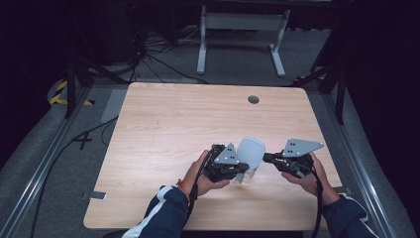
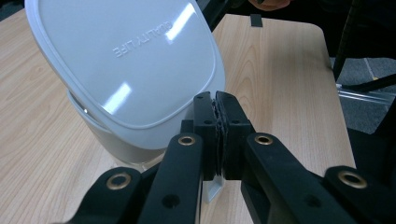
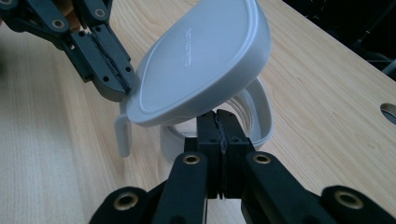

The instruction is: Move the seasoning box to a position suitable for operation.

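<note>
Right now I hold both claws low at the near edge of the table (image 1: 163, 114), in the lower middle of the high view, with a white jar (image 1: 249, 171) between them. My left claw (image 1: 236, 168) sits just left of the jar and my right claw (image 1: 267, 157) just right of it, my hands behind them near the bottom of the frame. In the left gripper view my jaws rise from the bottom centre pressed together, their tips at the lower right edge of the lid (image 2: 126, 60), which fills the upper left of that frame and tilts up off the jar body (image 2: 121, 144) beneath it; whether a thin bit of the lid's rim is caught between my pads I cannot tell. In the right gripper view my right jaws are likewise pressed together at bottom centre, their tips meeting the jar's rim (image 3: 261, 112) under the raised lid (image 3: 201, 56), and again I cannot tell whether anything is nipped between them. At the upper left of that view my left claw (image 3: 122, 84) touches the lid's left edge. A small white handle (image 3: 122, 135) hangs down at the jar's left side. A round hole (image 1: 253, 99) lies in the table's far part, upper centre of the high view.
</note>
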The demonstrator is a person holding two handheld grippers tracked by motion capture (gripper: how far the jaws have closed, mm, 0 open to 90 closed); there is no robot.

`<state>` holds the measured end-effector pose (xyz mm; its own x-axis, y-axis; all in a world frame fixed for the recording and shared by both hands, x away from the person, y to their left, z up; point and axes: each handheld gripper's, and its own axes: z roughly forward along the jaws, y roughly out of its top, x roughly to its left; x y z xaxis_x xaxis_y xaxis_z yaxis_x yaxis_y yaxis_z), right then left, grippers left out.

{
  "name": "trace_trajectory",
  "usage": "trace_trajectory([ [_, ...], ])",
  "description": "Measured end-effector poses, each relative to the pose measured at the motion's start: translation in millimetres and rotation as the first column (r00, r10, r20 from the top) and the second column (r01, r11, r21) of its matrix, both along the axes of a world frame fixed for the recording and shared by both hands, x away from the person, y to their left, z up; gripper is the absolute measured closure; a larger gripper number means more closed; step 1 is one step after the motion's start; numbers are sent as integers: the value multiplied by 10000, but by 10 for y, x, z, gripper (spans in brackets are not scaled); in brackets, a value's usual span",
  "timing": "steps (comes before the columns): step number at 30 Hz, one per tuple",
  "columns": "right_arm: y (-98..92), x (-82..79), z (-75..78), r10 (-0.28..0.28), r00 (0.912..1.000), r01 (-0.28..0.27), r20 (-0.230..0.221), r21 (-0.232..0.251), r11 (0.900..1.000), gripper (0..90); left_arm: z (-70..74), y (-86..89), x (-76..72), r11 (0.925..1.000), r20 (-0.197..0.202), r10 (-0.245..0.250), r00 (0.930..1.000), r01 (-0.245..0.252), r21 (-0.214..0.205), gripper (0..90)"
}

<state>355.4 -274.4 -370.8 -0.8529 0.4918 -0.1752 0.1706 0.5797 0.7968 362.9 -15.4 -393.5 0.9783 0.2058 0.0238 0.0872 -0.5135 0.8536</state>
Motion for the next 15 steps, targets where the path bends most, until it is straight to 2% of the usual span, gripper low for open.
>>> trace_trajectory([
  [5,5,-3,-1,3,10000,-3,37,-27,10000,895,9,15,-11,10000,128,13,9999,-14,98,882],
  [10,-5,6,-7,-39,10000,39,32,-55,10000,895,43,101,-37,9994,306,138,9994,-148,328,881],
  [15,-36,27,-11,-122,9999,122,48,54,9999,895,2,328,-76,9960,413,555,9976,-582,676,874],
])
